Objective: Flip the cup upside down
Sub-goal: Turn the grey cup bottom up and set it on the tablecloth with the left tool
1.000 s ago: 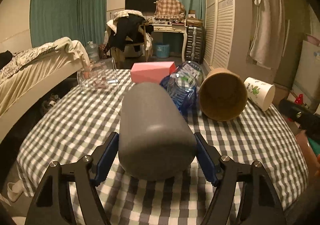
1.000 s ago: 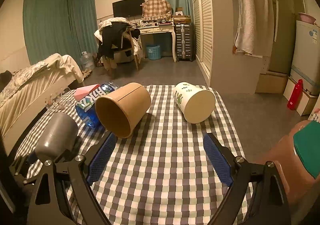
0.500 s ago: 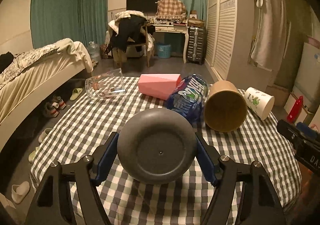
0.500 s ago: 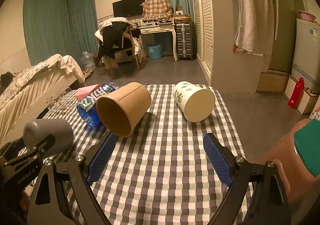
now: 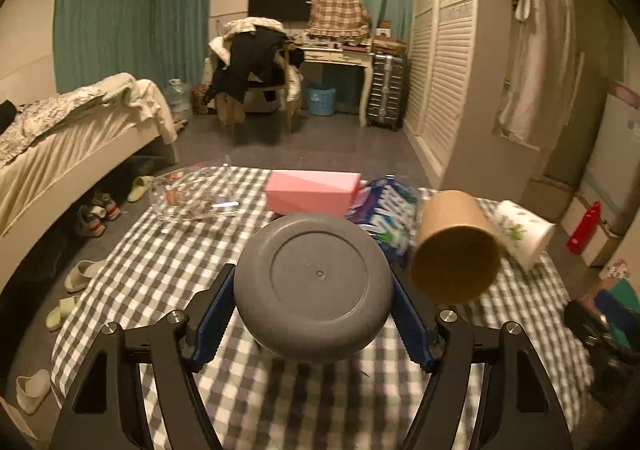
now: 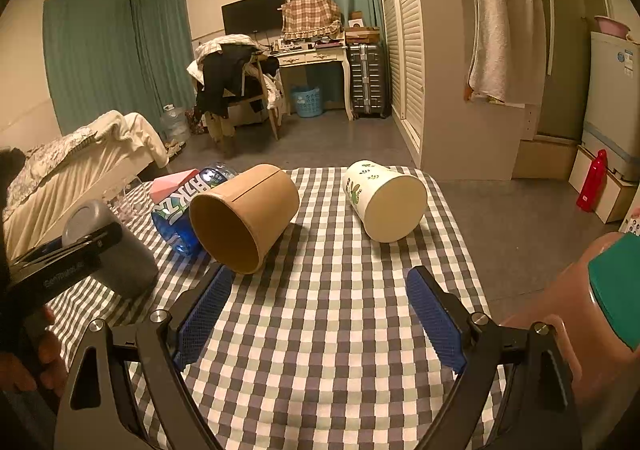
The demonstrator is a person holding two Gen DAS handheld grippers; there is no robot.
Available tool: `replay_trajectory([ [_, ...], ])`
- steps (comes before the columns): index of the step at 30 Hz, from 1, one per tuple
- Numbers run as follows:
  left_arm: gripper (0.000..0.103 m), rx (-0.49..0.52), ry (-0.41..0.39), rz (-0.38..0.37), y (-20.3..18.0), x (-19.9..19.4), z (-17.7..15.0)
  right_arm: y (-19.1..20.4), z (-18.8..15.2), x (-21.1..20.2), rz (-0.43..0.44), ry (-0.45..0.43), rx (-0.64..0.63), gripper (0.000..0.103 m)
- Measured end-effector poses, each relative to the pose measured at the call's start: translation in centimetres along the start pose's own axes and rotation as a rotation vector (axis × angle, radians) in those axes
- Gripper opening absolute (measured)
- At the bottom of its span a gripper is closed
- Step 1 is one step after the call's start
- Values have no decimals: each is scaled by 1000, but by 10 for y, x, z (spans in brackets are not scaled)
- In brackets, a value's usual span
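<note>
My left gripper (image 5: 312, 310) is shut on a grey cup (image 5: 314, 286). The cup's flat base faces the left wrist camera, between the blue pads. In the right wrist view the grey cup (image 6: 116, 250) is at the far left, held above the checked tablecloth (image 6: 328, 330), base tilted up. My right gripper (image 6: 320, 314) is open and empty over the near part of the table. A brown paper cup (image 6: 244, 218) and a white patterned cup (image 6: 384, 202) lie on their sides beyond it.
A blue-labelled water bottle (image 5: 384, 214), a pink box (image 5: 312, 192) and a clear glass container (image 5: 192, 198) lie at the table's far side. A pink jug with a teal lid (image 6: 600, 298) stands at the right edge. A bed (image 5: 60, 138) is to the left.
The left gripper has turned the grey cup from lying on its side to base toward the camera and lifted it. The right gripper has stayed still.
</note>
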State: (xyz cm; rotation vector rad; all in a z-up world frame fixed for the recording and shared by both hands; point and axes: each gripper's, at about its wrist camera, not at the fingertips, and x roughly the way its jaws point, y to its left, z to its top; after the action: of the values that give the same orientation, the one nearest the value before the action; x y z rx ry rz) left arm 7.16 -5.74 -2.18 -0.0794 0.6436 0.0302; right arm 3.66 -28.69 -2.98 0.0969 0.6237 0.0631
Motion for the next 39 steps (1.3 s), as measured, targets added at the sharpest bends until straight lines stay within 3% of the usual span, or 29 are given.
replay_trajectory([
  [3, 74, 10, 27, -53, -5, -12, 1, 1, 0, 1, 1, 1, -2, 89],
  [9, 74, 67, 105, -80, -22, -7, -11, 6, -1, 3, -7, 8, -11, 89],
  [18, 73, 89, 29, -35, -21, 5, -14, 7, -1, 3, -10, 12, -6, 89],
  [24, 73, 90, 15, -44, -17, 2, -17, 6, -1, 3, -9, 13, -4, 89],
  [28, 80, 92, 2, -26, -18, 0, -17, 7, -2, 2, -7, 11, -12, 89],
  [39, 82, 78, -69, -51, -10, -33, -2, 13, 2, -18, -10, -36, -36, 89],
])
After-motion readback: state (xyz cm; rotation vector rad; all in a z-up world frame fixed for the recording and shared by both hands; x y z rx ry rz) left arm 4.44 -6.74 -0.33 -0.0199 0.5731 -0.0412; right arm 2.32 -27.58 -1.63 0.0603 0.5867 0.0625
